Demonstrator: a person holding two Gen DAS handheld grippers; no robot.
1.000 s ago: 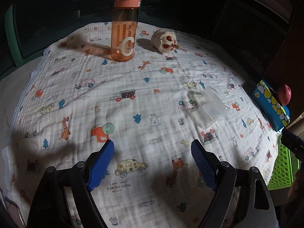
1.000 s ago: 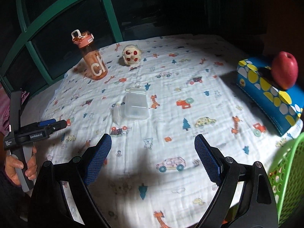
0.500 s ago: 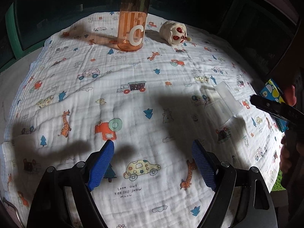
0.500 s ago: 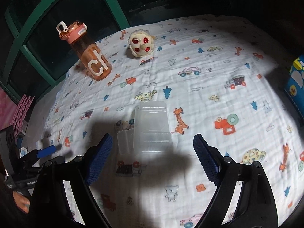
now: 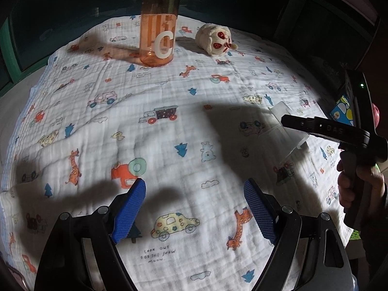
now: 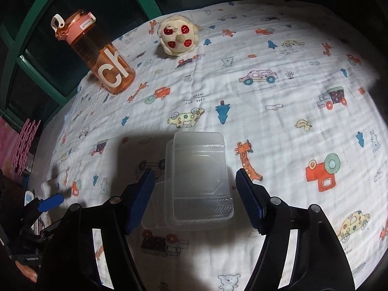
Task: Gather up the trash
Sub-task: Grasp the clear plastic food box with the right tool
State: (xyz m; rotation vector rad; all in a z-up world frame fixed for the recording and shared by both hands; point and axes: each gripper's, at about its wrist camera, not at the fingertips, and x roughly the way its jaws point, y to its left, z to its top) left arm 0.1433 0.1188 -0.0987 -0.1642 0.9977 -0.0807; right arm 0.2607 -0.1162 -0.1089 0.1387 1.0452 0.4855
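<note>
The right gripper [image 6: 195, 194] hangs wide open over the clear plastic box [image 6: 198, 179], a finger on either side, not touching. The left gripper [image 5: 195, 212], also wide open, holds nothing above the blanket [image 5: 169, 97].

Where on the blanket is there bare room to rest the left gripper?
Free: the blanket between the left gripper and the orange bottle. Crowded: far edge, where the plush toy sits by the bottle, and around the clear container under the open right gripper.

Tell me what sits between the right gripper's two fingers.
In the right wrist view, the clear plastic container lies on the blanket between the open right gripper fingers, untouched.
</note>
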